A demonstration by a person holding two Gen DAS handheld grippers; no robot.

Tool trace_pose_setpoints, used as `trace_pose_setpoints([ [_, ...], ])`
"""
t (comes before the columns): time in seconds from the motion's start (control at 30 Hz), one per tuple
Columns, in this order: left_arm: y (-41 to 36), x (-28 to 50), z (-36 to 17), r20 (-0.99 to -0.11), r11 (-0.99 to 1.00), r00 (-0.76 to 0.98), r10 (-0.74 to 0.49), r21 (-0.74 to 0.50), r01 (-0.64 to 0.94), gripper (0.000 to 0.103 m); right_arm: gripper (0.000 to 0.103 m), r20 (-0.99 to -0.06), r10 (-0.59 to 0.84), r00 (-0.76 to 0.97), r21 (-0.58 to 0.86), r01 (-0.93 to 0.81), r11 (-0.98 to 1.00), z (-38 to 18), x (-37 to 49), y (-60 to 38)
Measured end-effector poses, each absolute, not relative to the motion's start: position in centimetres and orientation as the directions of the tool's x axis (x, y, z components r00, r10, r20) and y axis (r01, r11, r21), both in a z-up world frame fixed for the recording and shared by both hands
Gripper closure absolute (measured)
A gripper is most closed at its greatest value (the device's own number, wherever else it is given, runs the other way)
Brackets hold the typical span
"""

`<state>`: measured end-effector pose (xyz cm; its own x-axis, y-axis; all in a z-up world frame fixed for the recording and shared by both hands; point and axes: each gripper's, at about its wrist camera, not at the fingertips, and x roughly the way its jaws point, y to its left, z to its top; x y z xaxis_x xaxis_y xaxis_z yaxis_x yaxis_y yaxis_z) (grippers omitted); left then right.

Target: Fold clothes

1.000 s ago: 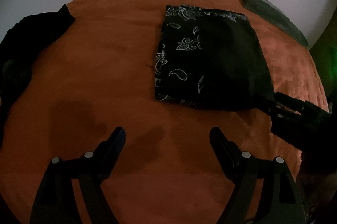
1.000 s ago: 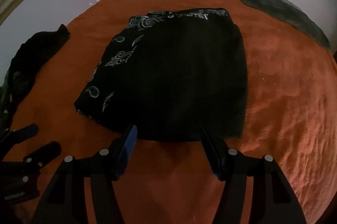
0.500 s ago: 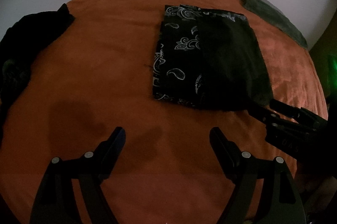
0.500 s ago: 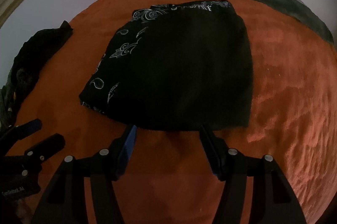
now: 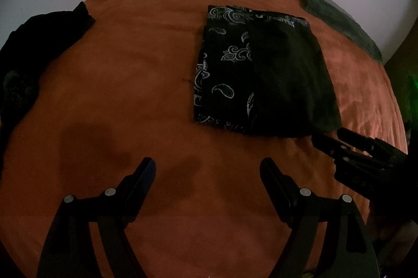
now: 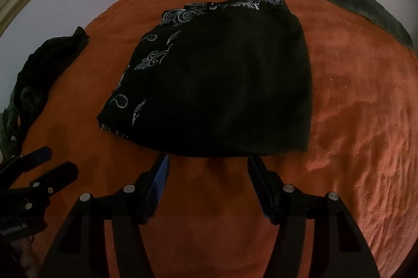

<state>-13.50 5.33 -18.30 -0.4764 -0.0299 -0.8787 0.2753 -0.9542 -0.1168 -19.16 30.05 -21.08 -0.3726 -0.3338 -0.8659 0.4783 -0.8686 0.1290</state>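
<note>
no container is showing in either view, only an orange blanket (image 5: 146, 84) carrying the clothes. the left gripper (image 5: 207, 168) is hovering low over bare blanket toward the near edge, its jaws standing wide and gripping nothing. the right gripper (image 6: 207, 165) is hanging just short of the near hem of the folded garment (image 6: 230, 84), its jaws also spread wide and empty, the fingertips (image 6: 162, 164) lying right at the hem line; whether they are touching the cloth is hard to tell. each gripper is showing at the side of the other's view. the folded garment is lying flat around the middle of the blanket, toward the far edge, as a roughly rectangular black bundle: a plain black layer is covering most of it, and a band of white paisley print is showing along its left side and far edge. a dark heap of clothes (image 5: 39, 50) is sitting at the blanket's left edge, well apart, and a grey-green cloth (image 6: 358, 3) is lying along the far right corner.
</note>
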Motion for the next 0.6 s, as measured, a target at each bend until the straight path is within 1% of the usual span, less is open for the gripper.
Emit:
trace_pose_setpoints([
  [0.6, 5.21, -13.46, -18.49, -0.882, -0.953, -0.470, -0.027, -0.118, 0.277, 0.020, 0.041, -0.870, -0.327, -0.370, 0.123, 0.479, -0.869, -21.24, -19.09, 30.21],
])
